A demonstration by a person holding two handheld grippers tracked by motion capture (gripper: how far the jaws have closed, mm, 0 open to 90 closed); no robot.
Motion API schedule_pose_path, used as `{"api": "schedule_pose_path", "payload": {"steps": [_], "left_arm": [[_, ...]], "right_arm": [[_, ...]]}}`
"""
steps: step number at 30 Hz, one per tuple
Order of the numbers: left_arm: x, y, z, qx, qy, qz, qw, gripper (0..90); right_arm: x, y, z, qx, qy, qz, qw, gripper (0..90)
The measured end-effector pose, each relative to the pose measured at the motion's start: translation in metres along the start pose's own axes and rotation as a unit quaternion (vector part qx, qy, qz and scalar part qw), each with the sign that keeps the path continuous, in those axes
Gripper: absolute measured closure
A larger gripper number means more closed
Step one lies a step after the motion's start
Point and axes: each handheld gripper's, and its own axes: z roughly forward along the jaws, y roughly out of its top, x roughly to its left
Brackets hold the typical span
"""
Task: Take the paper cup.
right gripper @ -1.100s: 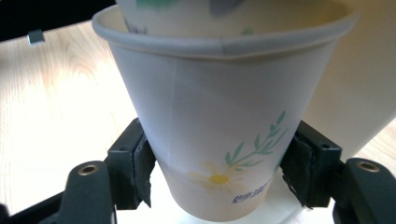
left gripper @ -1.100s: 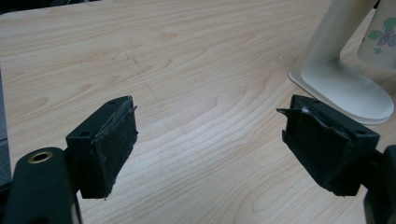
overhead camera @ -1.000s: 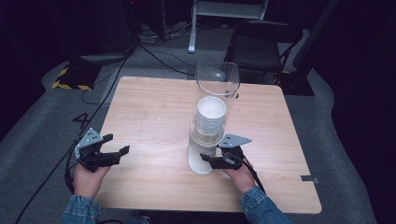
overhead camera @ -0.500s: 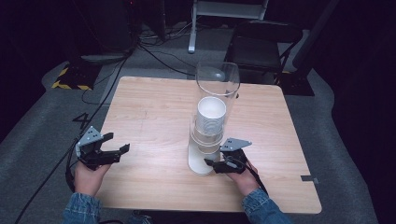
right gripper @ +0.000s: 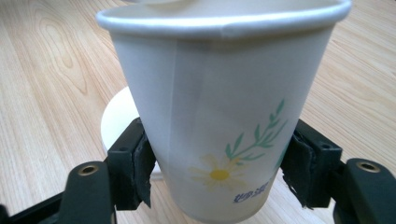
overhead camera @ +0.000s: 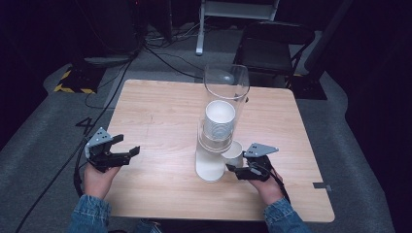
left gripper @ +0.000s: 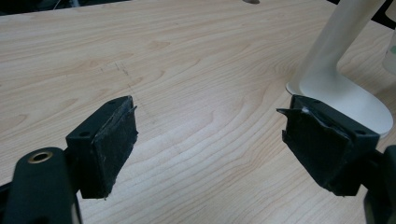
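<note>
Nearest, the right gripper clamps a daisy-printed paper cup between its jaws, just right of the white cup dispenser mid-desk. Leftward, the left gripper hovers with jaws wide and empty over the wooden desk.

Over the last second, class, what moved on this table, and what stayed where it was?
The right gripper drew back slightly toward the person from the foot of the cup dispenser, and a paper cup now shows beside it, gripped between its jaws in the right gripper view. The left gripper stayed open and in place, as did the dispenser's cup stack.
</note>
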Motion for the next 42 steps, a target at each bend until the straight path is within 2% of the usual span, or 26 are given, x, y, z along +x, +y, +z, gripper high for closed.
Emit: {"api": "schedule_pose_path", "payload": {"steps": [4, 10, 19, 21, 23, 24, 28, 29, 30, 34, 35, 37, 42], "left_arm": [[0.000, 0.000, 0.000, -0.001, 0.000, -0.001, 1.0000, 17.3], [0.000, 0.000, 0.000, 0.002, 0.002, -0.001, 1.0000, 17.3], [-0.002, -0.002, -0.002, 0.013, 0.008, 0.008, 0.9999, 17.3], [-0.003, -0.002, -0.002, 0.015, 0.011, 0.009, 0.9998, 17.3], [-0.004, -0.003, -0.004, 0.017, 0.012, 0.009, 0.9997, 17.2], [-0.004, -0.003, -0.004, 0.018, 0.012, 0.010, 0.9997, 17.2], [-0.006, -0.004, -0.005, 0.022, 0.016, 0.010, 0.9996, 17.1], [-0.006, -0.004, -0.006, 0.023, 0.016, 0.012, 0.9995, 17.0], [-0.006, -0.004, -0.006, 0.024, 0.017, 0.013, 0.9995, 17.0], [-0.007, -0.005, -0.008, 0.032, 0.018, 0.014, 0.9992, 16.7], [-0.007, -0.005, -0.008, 0.032, 0.018, 0.014, 0.9992, 16.7], [-0.008, -0.006, -0.010, 0.025, 0.020, 0.013, 0.9994, 16.7], [-0.007, -0.010, -0.014, 0.025, 0.025, 0.006, 0.9993, 16.7]], "right_arm": [[-0.007, -0.005, -0.008, 0.002, -0.009, 0.011, 0.9999, 33.9], [-0.022, -0.009, -0.029, -0.024, -0.026, 0.035, 0.9988, 33.9], [-0.043, -0.010, -0.042, -0.051, -0.054, 0.064, 0.9952, 33.7], [-0.050, -0.010, -0.045, -0.059, -0.064, 0.068, 0.9938, 33.6], [-0.060, -0.012, -0.049, -0.065, -0.087, 0.072, 0.9915, 33.5], [-0.060, -0.012, -0.049, -0.065, -0.087, 0.072, 0.9915, 33.5], [-0.074, -0.018, -0.051, -0.081, -0.105, 0.088, 0.9873, 33.3], [-0.081, -0.021, -0.053, -0.081, -0.115, 0.098, 0.9851, 33.3], [-0.081, -0.021, -0.053, -0.081, -0.115, 0.098, 0.9851, 33.3], [-0.097, -0.028, -0.054, -0.075, -0.137, 0.123, 0.9800, 33.2], [-0.097, -0.028, -0.054, -0.075, -0.137, 0.123, 0.9800, 33.2], [-0.104, -0.031, -0.051, -0.071, -0.147, 0.135, 0.9772, 33.3], [-0.112, -0.034, -0.046, -0.063, -0.155, 0.141, 0.9757, 33.3]]}}
